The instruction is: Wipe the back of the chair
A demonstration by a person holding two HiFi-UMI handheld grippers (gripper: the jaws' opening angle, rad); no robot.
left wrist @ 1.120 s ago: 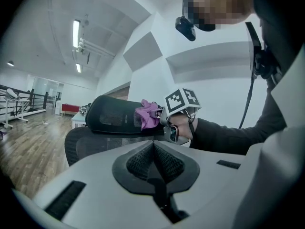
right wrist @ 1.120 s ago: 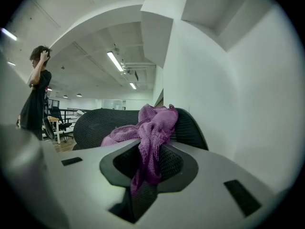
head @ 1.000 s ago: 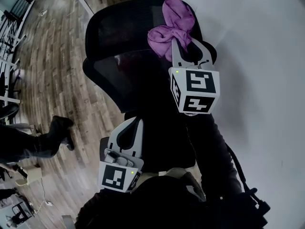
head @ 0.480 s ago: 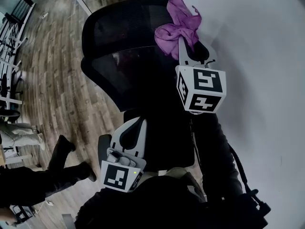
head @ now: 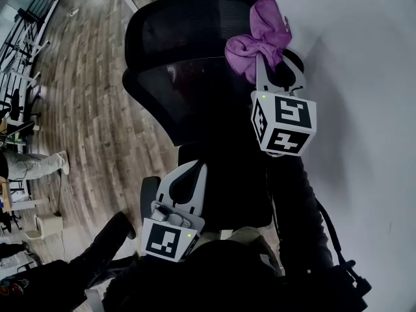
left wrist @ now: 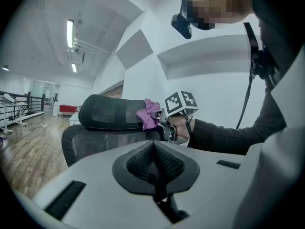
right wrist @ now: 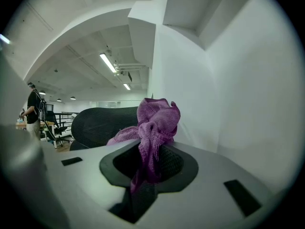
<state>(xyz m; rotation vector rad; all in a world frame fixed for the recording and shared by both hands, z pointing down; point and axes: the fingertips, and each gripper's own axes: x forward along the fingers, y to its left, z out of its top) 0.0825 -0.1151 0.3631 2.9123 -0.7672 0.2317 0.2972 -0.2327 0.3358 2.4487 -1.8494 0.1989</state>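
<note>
A black mesh office chair [head: 188, 77] stands in front of me, its headrest [head: 182, 25] at the top. My right gripper [head: 272, 62] is shut on a bunched purple cloth [head: 260, 38], which presses against the right end of the headrest and upper back. The cloth [right wrist: 155, 128] sticks up from between the jaws, with the chair's headrest [right wrist: 105, 120] just behind it. My left gripper [head: 188, 181] hangs low near the chair's lower back, shut and empty. From the left gripper view [left wrist: 155, 168] I see the chair [left wrist: 107, 128], the cloth [left wrist: 150, 114] and the right gripper [left wrist: 164, 120].
A white wall [head: 364, 109] rises close on the right of the chair. Wooden floor [head: 84, 109] stretches to the left, with desks and chairs [head: 16, 103] at the far left. A person's leg [head: 32, 164] and a dark shoe [head: 107, 236] show at the lower left.
The right gripper with the cloth has shifted slightly right and up along the headrest's end. A person walking at the lower left has moved on. The left gripper has barely moved.
</note>
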